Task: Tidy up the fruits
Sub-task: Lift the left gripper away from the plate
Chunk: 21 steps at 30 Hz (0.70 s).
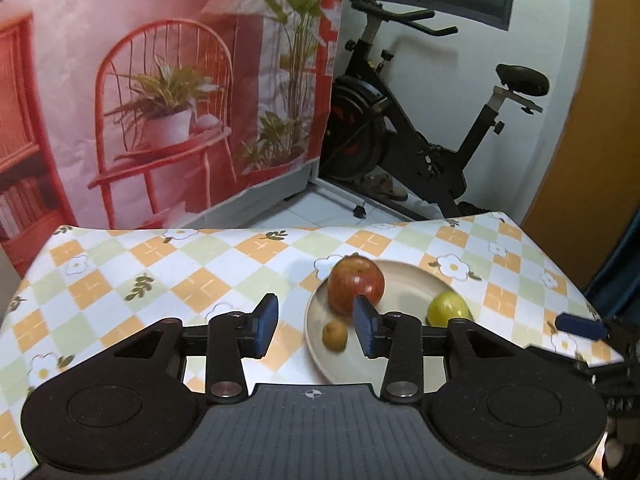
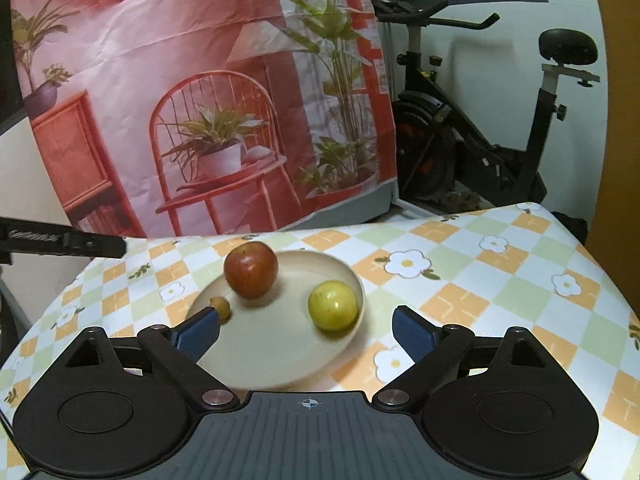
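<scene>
Both my tools are empty: left tool [image 1: 316, 326] partly open, right tool [image 2: 306, 330] wide. Red apple [image 2: 251, 269], yellow-green fruit [image 2: 333, 305] and small brown fruit [image 2: 221, 306] sit on the plate [image 2: 276, 360] at 12 o'clock on the bench [image 2: 500, 280].

Red apple [image 2: 251, 269], yellow-green fruit [image 2: 333, 305], small brown fruit [image 2: 220, 307], apart on beige plate [image 2: 280, 356].

An exercise bike [image 1: 420, 120] stands beside a printed backdrop [image 1: 160, 80].
</scene>
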Each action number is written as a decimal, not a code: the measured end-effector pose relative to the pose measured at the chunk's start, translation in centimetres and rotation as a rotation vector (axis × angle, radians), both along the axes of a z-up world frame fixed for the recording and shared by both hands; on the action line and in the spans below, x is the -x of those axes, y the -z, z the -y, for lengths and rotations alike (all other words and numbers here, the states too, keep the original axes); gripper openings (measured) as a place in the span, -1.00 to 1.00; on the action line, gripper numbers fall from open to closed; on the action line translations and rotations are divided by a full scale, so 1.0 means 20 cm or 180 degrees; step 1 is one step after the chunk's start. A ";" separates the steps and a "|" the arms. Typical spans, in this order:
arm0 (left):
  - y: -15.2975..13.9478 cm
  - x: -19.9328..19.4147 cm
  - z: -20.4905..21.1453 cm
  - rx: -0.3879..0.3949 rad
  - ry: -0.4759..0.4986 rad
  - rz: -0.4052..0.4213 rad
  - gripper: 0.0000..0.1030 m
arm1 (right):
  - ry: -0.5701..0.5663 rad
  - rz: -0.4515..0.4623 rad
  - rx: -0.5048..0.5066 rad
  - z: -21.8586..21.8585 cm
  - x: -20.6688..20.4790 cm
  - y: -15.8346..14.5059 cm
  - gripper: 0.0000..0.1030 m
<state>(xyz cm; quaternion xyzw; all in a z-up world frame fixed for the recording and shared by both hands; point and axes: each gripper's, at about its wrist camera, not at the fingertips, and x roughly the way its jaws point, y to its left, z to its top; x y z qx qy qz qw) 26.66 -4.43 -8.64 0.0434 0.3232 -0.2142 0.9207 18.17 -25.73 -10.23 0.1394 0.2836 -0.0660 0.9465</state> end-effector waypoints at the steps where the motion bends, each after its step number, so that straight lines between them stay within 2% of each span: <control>1: 0.00 0.03 -0.02 -0.0007 -0.0003 0.0020 -0.14 | -0.0013 -0.0006 0.0013 -0.01 0.02 0.00 0.79; 6: 0.01 0.19 -0.07 -0.0064 -0.0027 0.0098 -0.12 | -0.0118 -0.0025 0.0052 -0.07 0.09 0.01 0.88; 12: 0.04 0.33 -0.14 -0.0084 -0.0064 0.0063 -0.12 | -0.0231 -0.0022 -0.0030 -0.11 0.15 0.01 0.88; 21: 0.10 0.47 -0.21 -0.0119 -0.0146 0.0013 -0.12 | -0.0322 -0.0207 0.0018 -0.17 0.17 0.01 0.88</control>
